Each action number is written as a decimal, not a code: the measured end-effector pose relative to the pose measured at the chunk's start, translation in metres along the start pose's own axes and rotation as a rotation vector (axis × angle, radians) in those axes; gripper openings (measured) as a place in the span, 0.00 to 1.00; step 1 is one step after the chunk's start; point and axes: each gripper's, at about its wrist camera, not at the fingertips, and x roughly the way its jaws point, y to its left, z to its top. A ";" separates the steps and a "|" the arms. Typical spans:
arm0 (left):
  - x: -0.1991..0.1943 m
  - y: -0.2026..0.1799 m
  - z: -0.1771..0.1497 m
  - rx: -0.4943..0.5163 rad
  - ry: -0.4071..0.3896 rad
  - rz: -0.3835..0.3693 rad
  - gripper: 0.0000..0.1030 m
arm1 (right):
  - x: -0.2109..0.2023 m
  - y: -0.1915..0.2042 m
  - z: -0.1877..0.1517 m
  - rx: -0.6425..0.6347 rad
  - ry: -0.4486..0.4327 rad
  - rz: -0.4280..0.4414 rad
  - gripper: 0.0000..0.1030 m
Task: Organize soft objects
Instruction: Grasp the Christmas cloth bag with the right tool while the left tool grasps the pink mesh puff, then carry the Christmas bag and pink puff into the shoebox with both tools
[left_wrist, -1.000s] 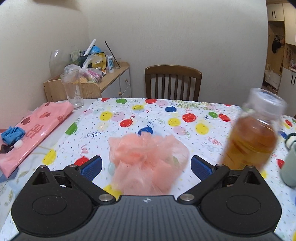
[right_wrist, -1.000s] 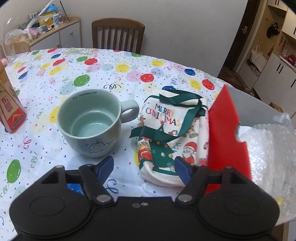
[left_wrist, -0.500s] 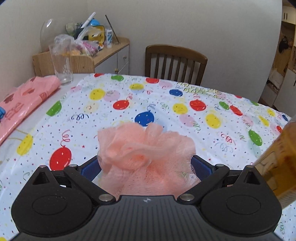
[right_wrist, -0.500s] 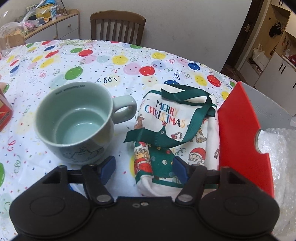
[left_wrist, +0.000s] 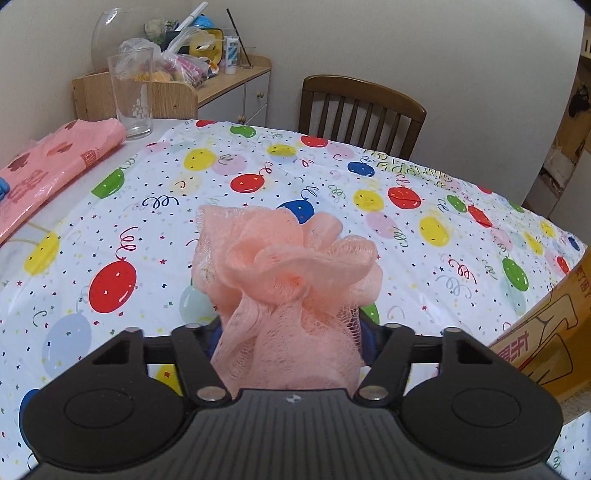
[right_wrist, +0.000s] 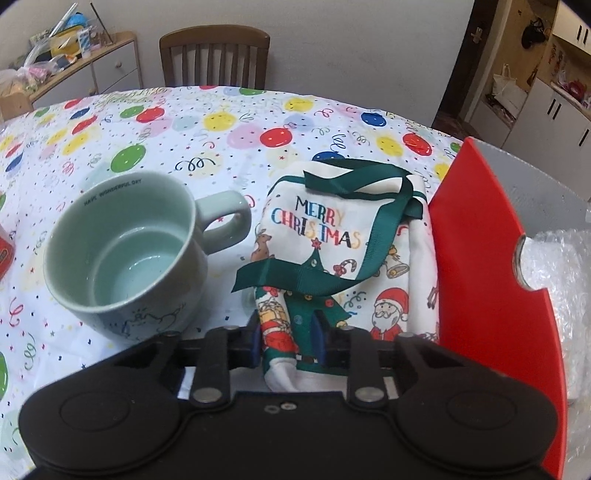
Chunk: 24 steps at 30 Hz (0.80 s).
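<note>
closing just now, the left gripper (left_wrist: 290, 332) pinches the peach mesh pouf (left_wrist: 288, 266) at lower centre, the right gripper (right_wrist: 288, 339) the christmas cloth bag (right_wrist: 343, 251) beside the red bin (right_wrist: 491, 266) at right.

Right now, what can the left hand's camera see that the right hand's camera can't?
Only the left wrist view shows the peach mesh puff squeezed in the left gripper, whose jaws have just been closing, plus a drinking glass and a pink plastic bag.

Only the right wrist view shows the Christmas cloth bag pinched by the right gripper, jaws just closed on its near edge, the green mug and a red box flap.

Both show the balloon tablecloth and the wooden chair.
</note>
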 end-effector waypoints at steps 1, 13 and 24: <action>-0.001 0.001 0.000 -0.007 0.001 0.001 0.54 | -0.001 0.000 0.000 -0.002 -0.005 0.001 0.16; -0.022 0.006 -0.001 -0.058 -0.043 0.026 0.32 | -0.041 -0.011 0.008 0.068 -0.093 -0.011 0.05; -0.061 0.007 0.001 -0.044 -0.114 0.035 0.28 | -0.088 -0.026 0.013 0.150 -0.140 0.056 0.04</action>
